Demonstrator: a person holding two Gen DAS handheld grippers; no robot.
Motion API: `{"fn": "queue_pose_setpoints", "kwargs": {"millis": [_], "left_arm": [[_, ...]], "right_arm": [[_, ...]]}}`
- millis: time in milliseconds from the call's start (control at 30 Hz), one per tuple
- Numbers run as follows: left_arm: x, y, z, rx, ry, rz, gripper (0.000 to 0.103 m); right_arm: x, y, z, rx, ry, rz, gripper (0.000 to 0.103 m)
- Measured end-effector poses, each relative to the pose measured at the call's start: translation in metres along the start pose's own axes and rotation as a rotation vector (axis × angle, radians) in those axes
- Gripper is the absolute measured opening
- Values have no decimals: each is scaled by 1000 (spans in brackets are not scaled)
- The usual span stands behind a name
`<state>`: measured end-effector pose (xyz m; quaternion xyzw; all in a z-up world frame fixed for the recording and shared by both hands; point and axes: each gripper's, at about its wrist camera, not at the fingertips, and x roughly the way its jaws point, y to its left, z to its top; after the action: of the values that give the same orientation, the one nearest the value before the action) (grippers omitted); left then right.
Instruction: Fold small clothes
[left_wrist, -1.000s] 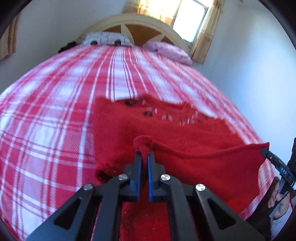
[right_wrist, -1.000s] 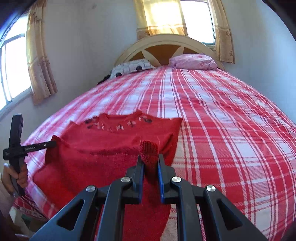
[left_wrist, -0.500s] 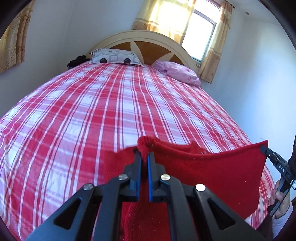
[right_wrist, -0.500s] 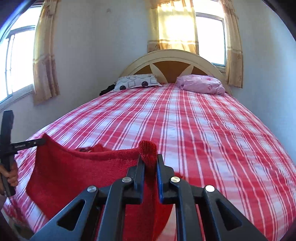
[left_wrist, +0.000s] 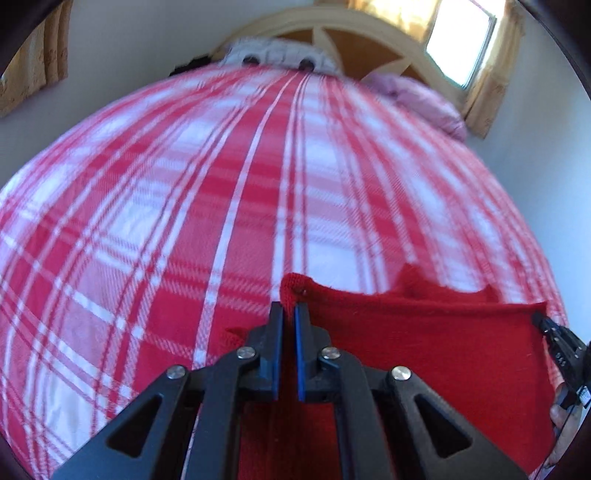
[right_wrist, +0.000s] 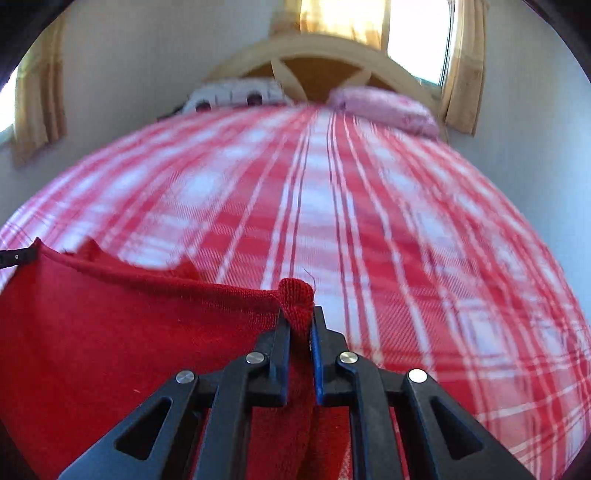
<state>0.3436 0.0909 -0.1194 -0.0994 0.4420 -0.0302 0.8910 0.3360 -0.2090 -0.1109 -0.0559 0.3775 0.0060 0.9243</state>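
Red knitted garment (left_wrist: 424, 339) hangs stretched over red-and-white plaid bedspread (left_wrist: 184, 206). Left gripper (left_wrist: 289, 314) pinches one corner, jaws opening slightly; right gripper (right_wrist: 298, 321) clamps the other. Only left view shows a hand (left_wrist: 563, 421).

The knitted garment (left_wrist: 424, 343) is a plain, deep red all over, with no pattern on the side that shows. The bedspread (left_wrist: 221, 184) under it is a plaid of red and pink bands on white, crossed by thin white lines and narrow dark-red stripes running toward the head edge of the bed. The arched wooden headboard (right_wrist: 325, 48) is cream along its rim and spokes, with orange-brown panels between. One pillow (right_wrist: 236, 94) is white with dark round marks; the other pillow (right_wrist: 384, 109) is pale pink. The curtains (right_wrist: 463, 66) are tan-yellow. The walls (right_wrist: 147, 55) are plain off-white. Both grippers (left_wrist: 289, 310) (right_wrist: 300, 321) are black, with blue inner faces.
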Motion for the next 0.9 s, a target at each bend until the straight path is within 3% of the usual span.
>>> {"fn": "queue_pose_setpoints", "kwargs": {"millis": [67,200,233,300,433,533,633,833,900], "left_arm": [[-1,-1,1,9,2,32,17],[-4,-6,2,56,26,100,41],[-8,-6,1,66,36,95,41],[-23,-5,-3,77,27,100,42],[-57,-1,-8,70,-44,138,65],[-73,-1,-14,71,-87,156,66],[-75,-7,-24,72,-72,161,69],[-76,-17,-46,107,-52,175,69],[-73,-18,-54,115,-44,185,69]], "right_arm": [[-1,0,1,-5,6,1,10],[4,-5,4,0,65,11,13],[1,-7,4,12,64,13,13],[-18,-17,6,66,26,21,13],[-85,-37,3,203,-138,38,13],[-111,-21,-6,184,-151,105,13],[-118,4,-21,129,-133,135,13],[-96,25,-54,125,-25,144,13],[-79,24,-64,140,29,97,13]]}}
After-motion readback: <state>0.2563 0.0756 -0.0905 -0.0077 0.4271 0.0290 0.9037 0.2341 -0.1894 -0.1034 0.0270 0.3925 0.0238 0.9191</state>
